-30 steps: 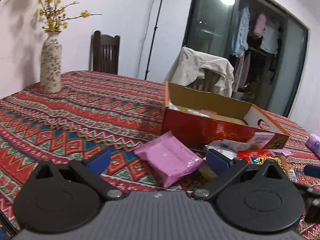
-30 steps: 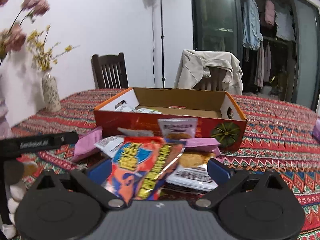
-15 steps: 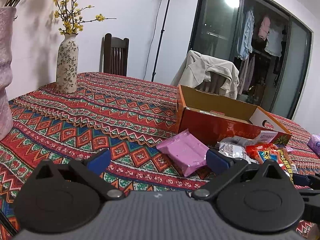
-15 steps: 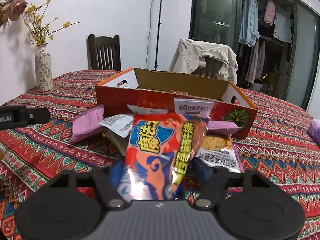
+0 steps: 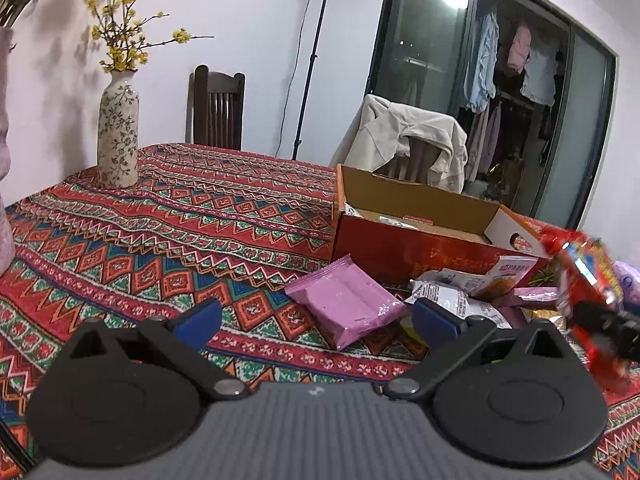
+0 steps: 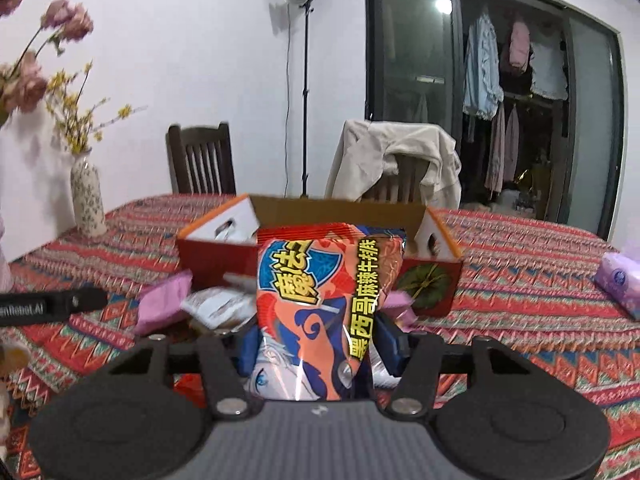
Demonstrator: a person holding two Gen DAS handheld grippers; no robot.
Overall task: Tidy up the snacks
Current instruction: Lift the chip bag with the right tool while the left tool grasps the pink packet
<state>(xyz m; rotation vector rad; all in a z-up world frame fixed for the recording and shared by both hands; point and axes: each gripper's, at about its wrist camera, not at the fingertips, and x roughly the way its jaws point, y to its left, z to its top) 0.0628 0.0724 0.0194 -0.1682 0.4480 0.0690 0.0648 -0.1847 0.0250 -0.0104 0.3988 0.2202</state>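
My right gripper point(image 6: 320, 346) is shut on an orange-red snack bag point(image 6: 320, 304) and holds it upright above the table, in front of the open red cardboard box point(image 6: 216, 256). The bag also shows at the right edge of the left wrist view point(image 5: 592, 288). My left gripper point(image 5: 316, 318) is open and empty, low over the tablecloth. A pink packet point(image 5: 346, 300) lies just ahead of it. Several more packets point(image 5: 460, 292) lie piled in front of the box point(image 5: 400, 248), which holds a few packets.
A patterned vase point(image 5: 118, 136) with yellow flowers stands at the far left of the table. A purple tissue pack point(image 6: 618, 284) lies at the right. Two chairs point(image 6: 200, 160) stand behind the table, one draped with a jacket point(image 6: 396, 160).
My right gripper closed on the snack bag and lifted it off the pile. My left gripper drew back and left, away from the pink packet, still open.
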